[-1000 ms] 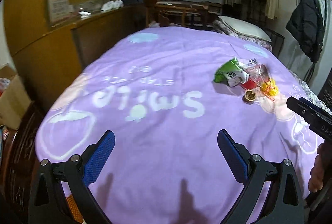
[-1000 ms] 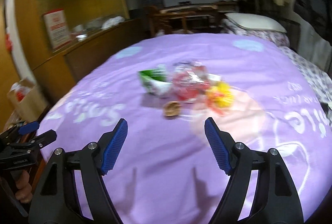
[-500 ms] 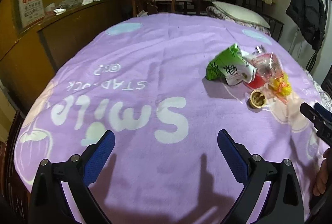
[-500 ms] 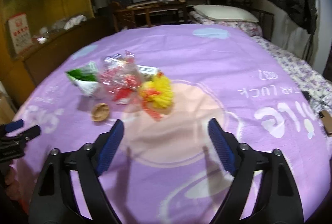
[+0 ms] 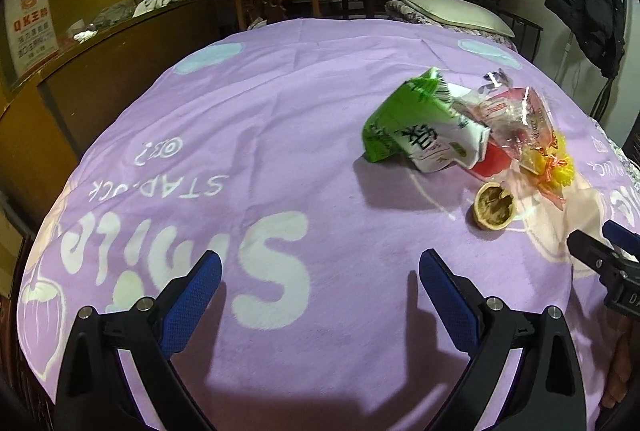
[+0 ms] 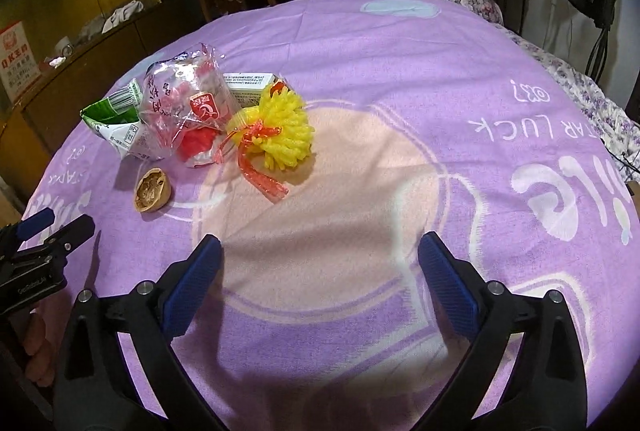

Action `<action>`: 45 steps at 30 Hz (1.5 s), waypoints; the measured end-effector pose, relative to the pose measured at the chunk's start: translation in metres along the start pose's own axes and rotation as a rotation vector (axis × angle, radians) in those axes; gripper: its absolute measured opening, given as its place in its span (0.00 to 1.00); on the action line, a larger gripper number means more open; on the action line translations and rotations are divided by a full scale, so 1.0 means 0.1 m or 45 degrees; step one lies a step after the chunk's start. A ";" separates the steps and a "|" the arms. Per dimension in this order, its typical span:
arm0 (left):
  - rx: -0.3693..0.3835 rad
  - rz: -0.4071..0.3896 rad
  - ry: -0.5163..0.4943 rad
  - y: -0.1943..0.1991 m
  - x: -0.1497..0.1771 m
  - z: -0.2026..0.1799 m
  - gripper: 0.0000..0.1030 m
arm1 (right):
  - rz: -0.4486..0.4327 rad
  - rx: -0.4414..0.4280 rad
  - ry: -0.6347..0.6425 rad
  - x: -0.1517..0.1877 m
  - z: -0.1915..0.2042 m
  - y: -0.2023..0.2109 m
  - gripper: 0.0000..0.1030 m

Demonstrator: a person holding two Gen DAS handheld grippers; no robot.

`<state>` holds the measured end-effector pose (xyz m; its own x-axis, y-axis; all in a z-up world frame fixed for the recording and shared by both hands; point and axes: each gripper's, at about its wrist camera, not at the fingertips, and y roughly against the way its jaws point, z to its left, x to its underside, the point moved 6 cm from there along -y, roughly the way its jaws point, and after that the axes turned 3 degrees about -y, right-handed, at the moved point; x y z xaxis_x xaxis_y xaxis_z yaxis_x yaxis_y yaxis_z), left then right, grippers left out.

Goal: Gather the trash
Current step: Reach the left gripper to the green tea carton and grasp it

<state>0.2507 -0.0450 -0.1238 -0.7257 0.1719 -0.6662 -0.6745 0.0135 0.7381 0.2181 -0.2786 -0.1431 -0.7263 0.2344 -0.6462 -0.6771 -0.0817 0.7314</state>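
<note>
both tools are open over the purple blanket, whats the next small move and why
Probably ease the right tool forward and a little left toward the yellow pompom, the piece of trash most nearly ahead of it. Its jaws have just been opening and hold nothing. The walnut shell, clear wrapper and green carton lie further left, nearer the left tool, also open and empty.

Walnut shell (image 6: 153, 194) before wrapper pile (image 6: 188, 111)

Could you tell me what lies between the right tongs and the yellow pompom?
Nothing: in the right wrist view only bare purple blanket separates the open right tongs from the yellow pompom, whose red ribbon trails toward them.
</note>
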 end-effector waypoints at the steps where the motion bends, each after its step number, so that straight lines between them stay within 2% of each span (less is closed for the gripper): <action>1: 0.000 -0.006 -0.007 0.00 -0.02 -0.01 0.94 | 0.000 -0.003 -0.002 0.01 -0.01 0.00 0.93; 5: 0.010 -0.031 -0.015 0.01 -0.13 -0.04 0.94 | 0.001 -0.001 0.001 0.01 0.00 0.00 0.93; 10: 0.030 -0.093 -0.006 0.06 -0.41 -0.07 0.94 | -0.001 -0.001 0.004 0.01 0.01 0.00 0.93; 17: 0.160 -0.169 0.069 0.02 -0.85 -0.17 0.94 | -0.002 -0.029 -0.010 0.01 0.01 0.01 0.93; 19: 0.114 -0.155 0.052 -0.06 -0.88 -0.18 0.94 | -0.001 -0.036 -0.013 0.00 0.00 0.01 0.93; 21: 0.027 -0.136 0.026 -0.14 -0.86 -0.10 0.94 | -0.003 -0.047 -0.021 0.00 -0.01 0.01 0.93; 24: -0.045 -0.139 0.049 -0.11 -0.73 0.24 0.95 | -0.007 -0.064 -0.034 -0.01 -0.03 0.02 0.93; 26: -0.143 -0.133 0.050 -0.07 -0.65 0.49 0.95 | -0.009 -0.071 -0.039 -0.02 -0.04 0.02 0.93; 28: -0.284 -0.116 0.065 -0.02 -0.54 0.83 0.94 | -0.011 -0.077 -0.043 -0.02 -0.04 0.02 0.93; 29: -0.300 -0.110 0.078 0.01 -0.50 0.93 0.94 | -0.013 -0.080 -0.045 -0.03 -0.05 0.02 0.93; 32: -0.204 -0.145 0.113 0.20 -0.42 1.02 0.94 | -0.014 -0.080 -0.045 -0.03 -0.05 0.02 0.93; 36: 0.021 -0.196 0.022 0.31 -0.46 0.64 0.94 | -0.011 -0.072 -0.039 -0.03 -0.05 0.02 0.93; 40: 0.044 -0.180 -0.036 0.09 -0.58 0.41 0.94 | -0.012 -0.075 -0.041 -0.03 -0.05 0.02 0.93; 45: 0.042 -0.133 0.050 -0.39 -0.66 0.50 0.94 | -0.012 -0.086 -0.049 -0.03 -0.05 0.02 0.93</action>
<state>0.3320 -0.0072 -0.1029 -0.6570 0.1295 -0.7427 -0.7422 0.0617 0.6673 0.2182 -0.2840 -0.1405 -0.7156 0.2726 -0.6431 -0.6913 -0.1442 0.7080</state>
